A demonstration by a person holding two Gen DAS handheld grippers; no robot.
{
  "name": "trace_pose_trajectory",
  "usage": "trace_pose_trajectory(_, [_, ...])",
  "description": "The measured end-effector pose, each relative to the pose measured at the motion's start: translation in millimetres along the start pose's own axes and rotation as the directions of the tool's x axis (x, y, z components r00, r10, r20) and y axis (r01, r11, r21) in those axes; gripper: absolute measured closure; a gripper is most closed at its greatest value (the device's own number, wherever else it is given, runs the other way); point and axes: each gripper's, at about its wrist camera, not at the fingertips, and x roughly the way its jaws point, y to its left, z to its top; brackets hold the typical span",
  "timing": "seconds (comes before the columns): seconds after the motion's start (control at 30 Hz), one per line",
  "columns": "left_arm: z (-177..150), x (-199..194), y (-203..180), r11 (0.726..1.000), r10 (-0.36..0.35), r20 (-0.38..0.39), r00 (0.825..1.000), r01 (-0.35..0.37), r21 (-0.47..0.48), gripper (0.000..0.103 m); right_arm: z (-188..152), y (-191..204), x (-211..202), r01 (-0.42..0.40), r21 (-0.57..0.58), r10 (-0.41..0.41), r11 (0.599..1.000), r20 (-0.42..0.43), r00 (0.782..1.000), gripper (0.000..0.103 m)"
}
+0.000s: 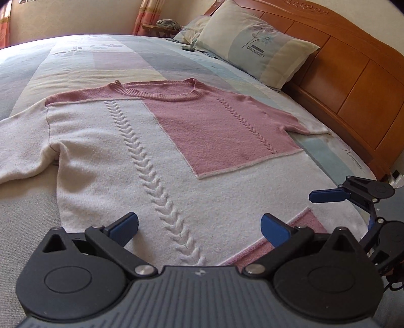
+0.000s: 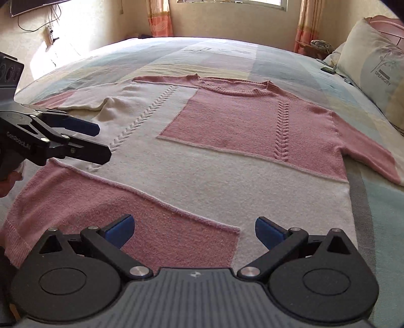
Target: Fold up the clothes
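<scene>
A pink and white knitted sweater lies flat on the bed, face up, neck away from me, both sleeves spread out; it also shows in the right wrist view. My left gripper is open and empty, hovering over the sweater's hem near the white cable-knit line. My right gripper is open and empty, over the hem at the pink lower patch. In the right wrist view the left gripper shows at the left edge. In the left wrist view the right gripper's one visible fingertip shows at the right.
The bed has a pastel patchwork cover. Pillows lean on the wooden headboard at the right. A small dark object lies near the pillows. A window and curtains are beyond the bed's far side.
</scene>
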Motion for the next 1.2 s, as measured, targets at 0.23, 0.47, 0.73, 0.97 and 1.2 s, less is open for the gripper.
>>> trace_pose_trajectory(0.23, [-3, 1, 3, 1.0, 0.003, -0.007, 1.0, -0.003, 0.016, 0.001, 6, 19, 32, 0.014, 0.027, -0.014, 1.0, 0.009, 1.0, 0.0])
trace_pose_trajectory(0.47, [0, -1, -2, 1.0, 0.02, -0.001, 1.0, -0.02, 0.006, 0.001, -42, 23, 1, 0.039, 0.032, -0.042, 0.999, 0.083, 0.996, 0.0])
trace_pose_trajectory(0.73, [-2, 2, -14, 0.997, 0.066, -0.027, 0.997, -0.065, 0.043, 0.001, -80, 39, -37, 0.098, 0.001, -0.098, 0.995, 0.046, 0.994, 0.0])
trace_pose_trajectory(0.97, [-5, -2, -24, 0.997, 0.04, -0.01, 0.999, -0.039, 0.073, 0.001, -80, 14, -61, 0.174, 0.078, -0.18, 0.982, 0.079, 0.981, 0.0])
trace_pose_trajectory(1.2, [-4, 1, -45, 0.986, 0.007, -0.003, 1.0, -0.006, 0.168, 0.001, -109, -23, -66, 0.211, 0.22, -0.217, 0.952, 0.004, 0.976, 0.0])
